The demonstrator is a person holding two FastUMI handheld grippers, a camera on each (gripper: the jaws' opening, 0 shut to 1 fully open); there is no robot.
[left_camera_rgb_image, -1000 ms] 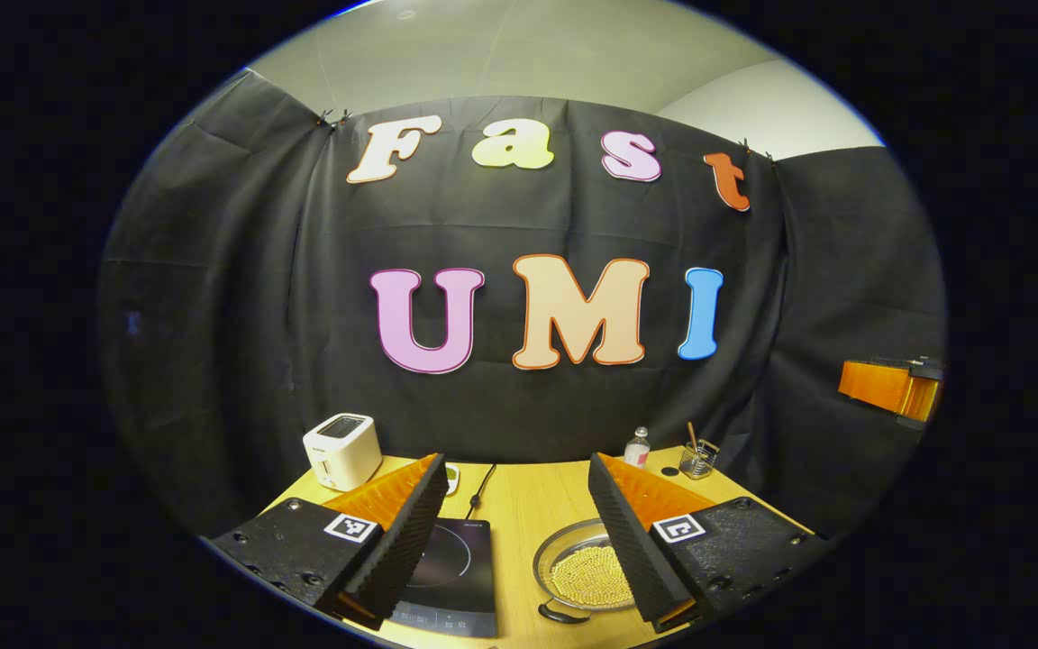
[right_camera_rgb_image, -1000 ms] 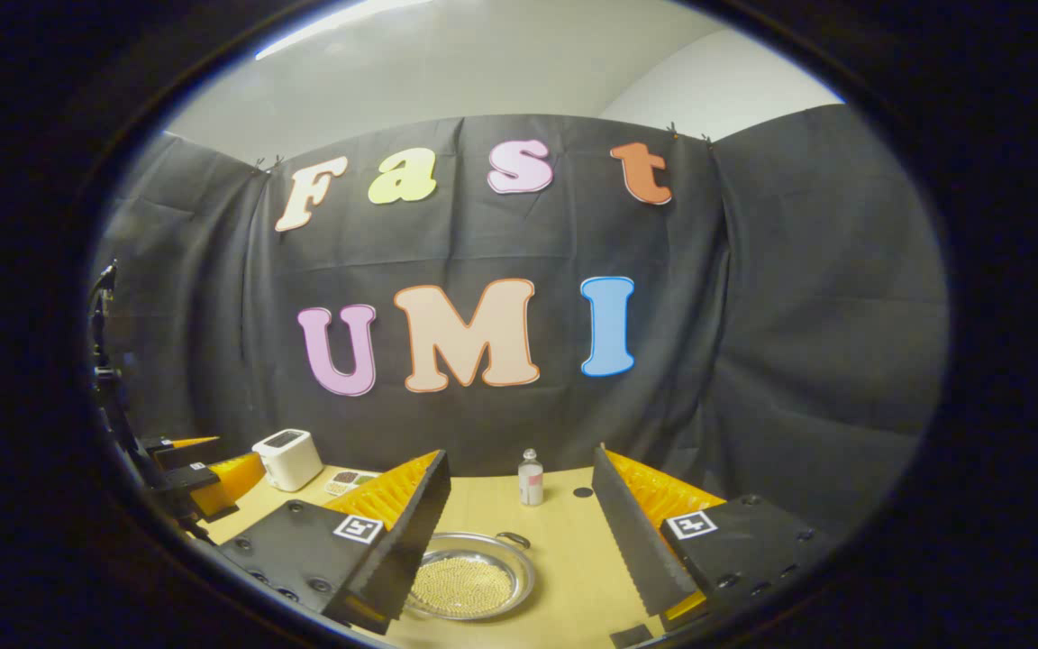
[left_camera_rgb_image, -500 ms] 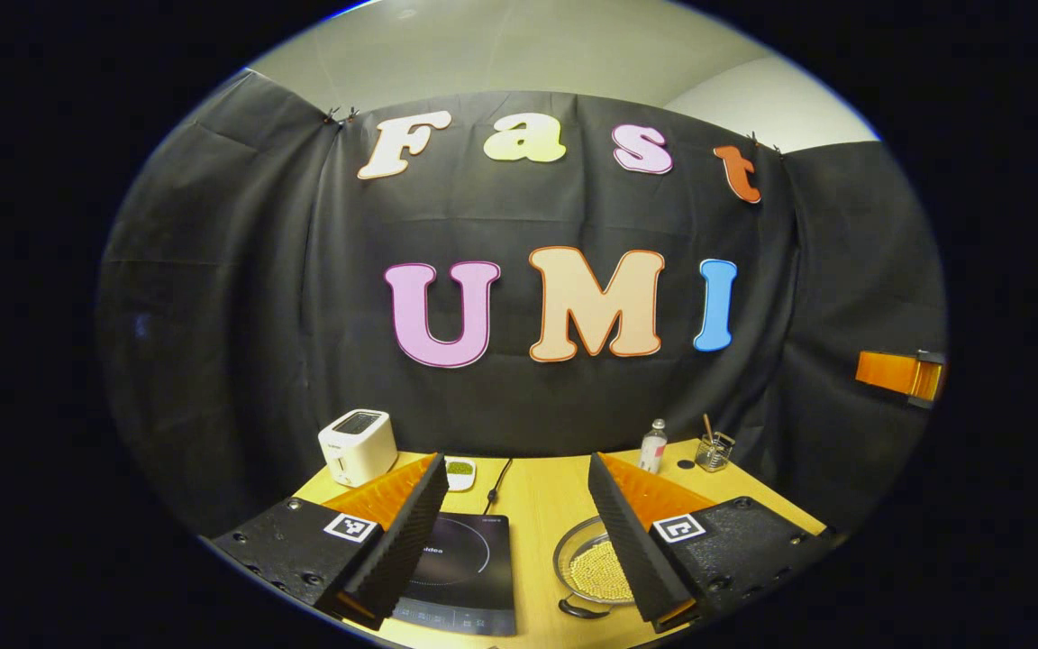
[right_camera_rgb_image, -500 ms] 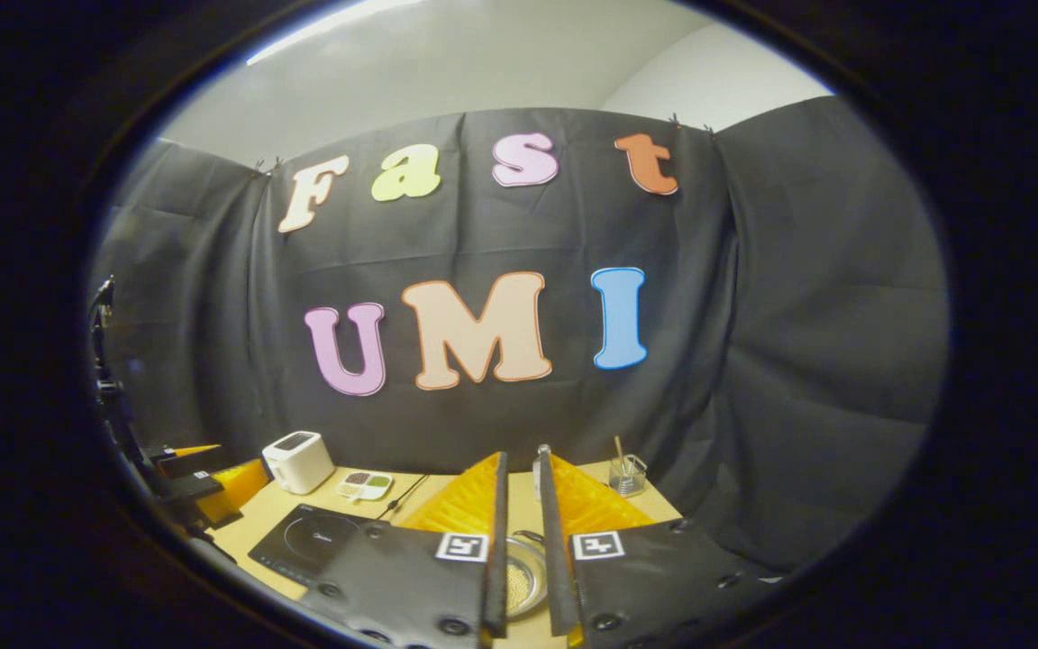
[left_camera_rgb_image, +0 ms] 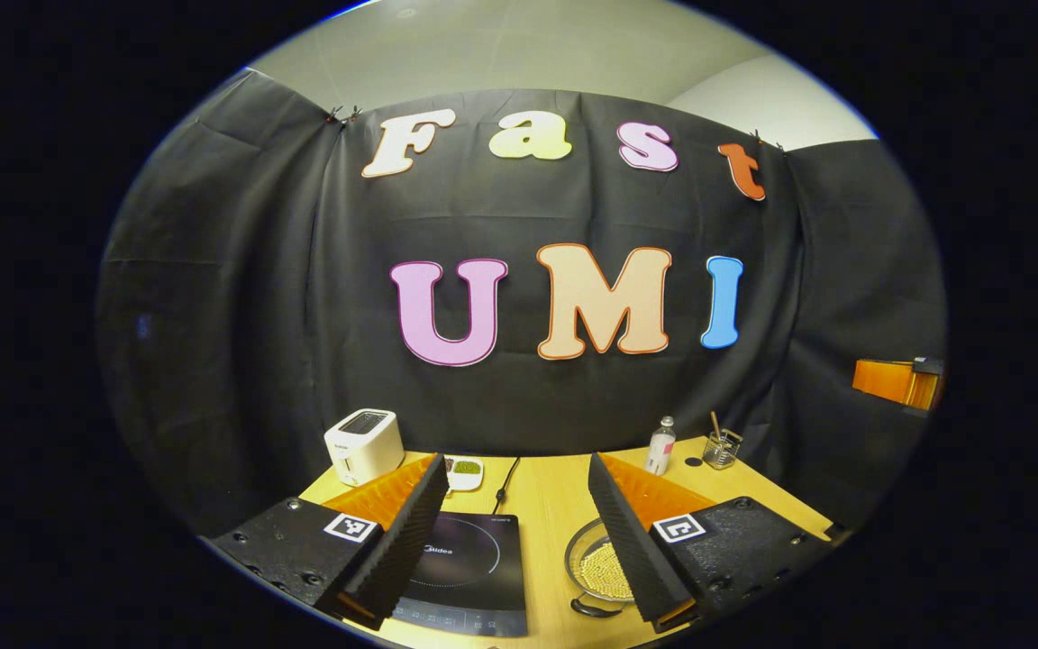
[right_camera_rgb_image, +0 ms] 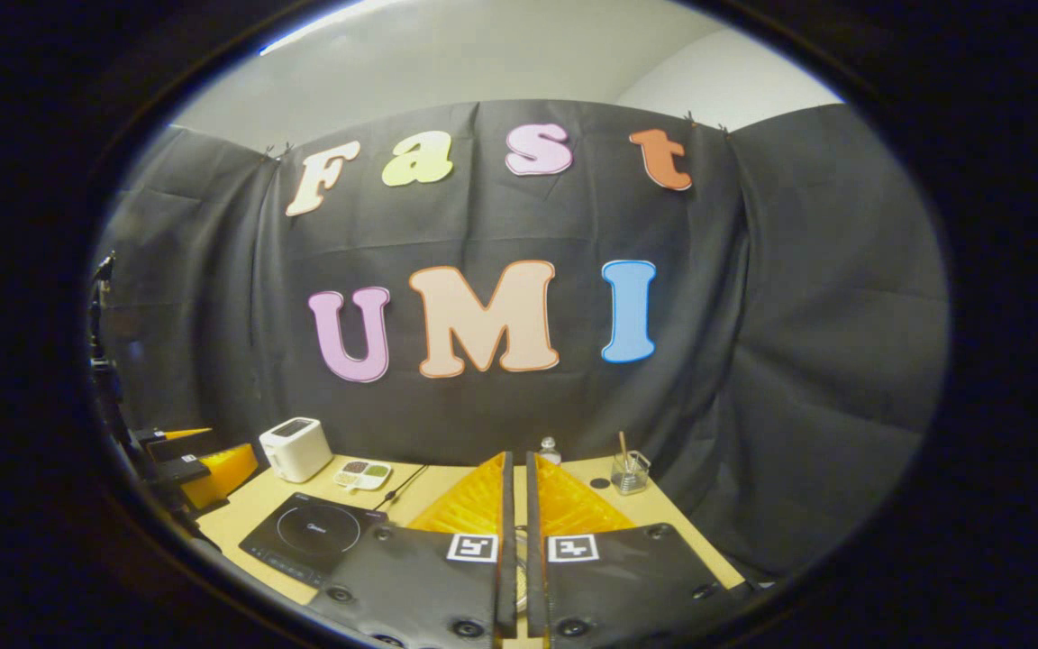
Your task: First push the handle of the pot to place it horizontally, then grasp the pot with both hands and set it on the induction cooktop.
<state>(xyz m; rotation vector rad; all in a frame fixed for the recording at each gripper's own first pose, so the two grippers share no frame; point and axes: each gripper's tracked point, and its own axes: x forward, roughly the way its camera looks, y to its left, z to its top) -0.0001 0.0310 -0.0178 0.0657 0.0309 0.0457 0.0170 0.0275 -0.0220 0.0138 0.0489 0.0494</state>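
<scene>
Fingers of the left gripper (left_camera_rgb_image: 514,487) are standing wide apart above the wooden table (left_camera_rgb_image: 544,496), holding nothing. Between them the induction cooktop (left_camera_rgb_image: 469,570) is lying flat, and the pot (left_camera_rgb_image: 596,570), full of small yellow beads, is sitting just to its right, partly behind one finger. The right gripper (right_camera_rgb_image: 515,469) is hovering with its fingers nearly together, gripping nothing. A white toaster (right_camera_rgb_image: 295,448) is standing at the back.

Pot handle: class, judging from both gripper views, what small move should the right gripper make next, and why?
Probably lower the right gripper, jaws nearly shut and gripping nothing, beside the pot's handle and nudge it sideways. The pot sits on the table beside the induction cooktop, its handle pointing toward the camera, not horizontal.
</scene>
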